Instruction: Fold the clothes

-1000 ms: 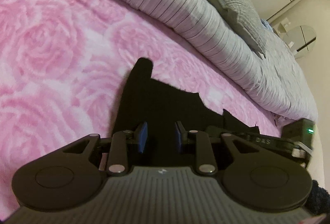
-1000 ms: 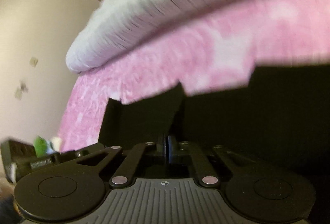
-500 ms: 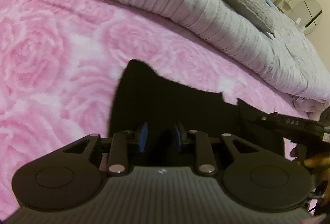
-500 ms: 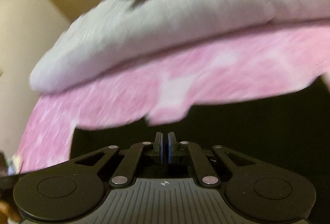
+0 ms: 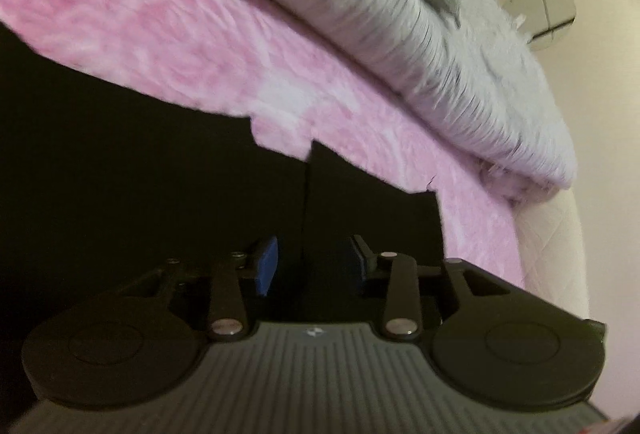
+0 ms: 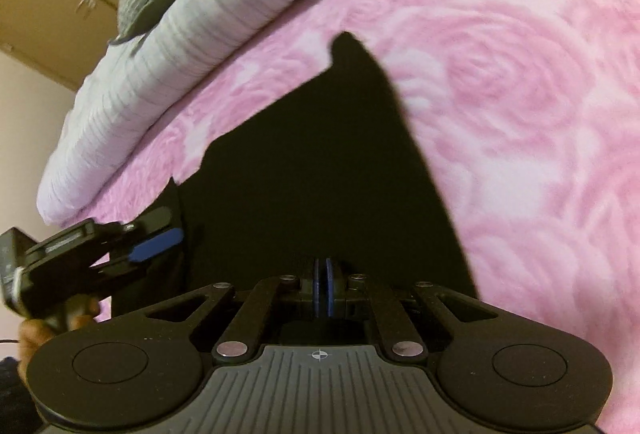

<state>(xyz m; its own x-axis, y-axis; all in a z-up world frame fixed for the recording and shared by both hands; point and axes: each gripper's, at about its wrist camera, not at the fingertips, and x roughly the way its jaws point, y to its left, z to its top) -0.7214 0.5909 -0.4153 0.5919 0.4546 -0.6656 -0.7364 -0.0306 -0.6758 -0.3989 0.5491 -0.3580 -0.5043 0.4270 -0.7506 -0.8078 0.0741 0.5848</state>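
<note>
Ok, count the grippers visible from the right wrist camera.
2. The right gripper sits bottom centre, shut on the black garment. The left gripper is at the left edge, open.

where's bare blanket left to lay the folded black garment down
The widest free patch is the pink blanket right of the black garment. A narrower strip runs between the garment and the striped duvet. It is crowded at the near left, where the left gripper sits at the garment's edge.

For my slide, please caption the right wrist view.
Right gripper, jaws shut, over a black garment on the pink rose blanket.
</note>
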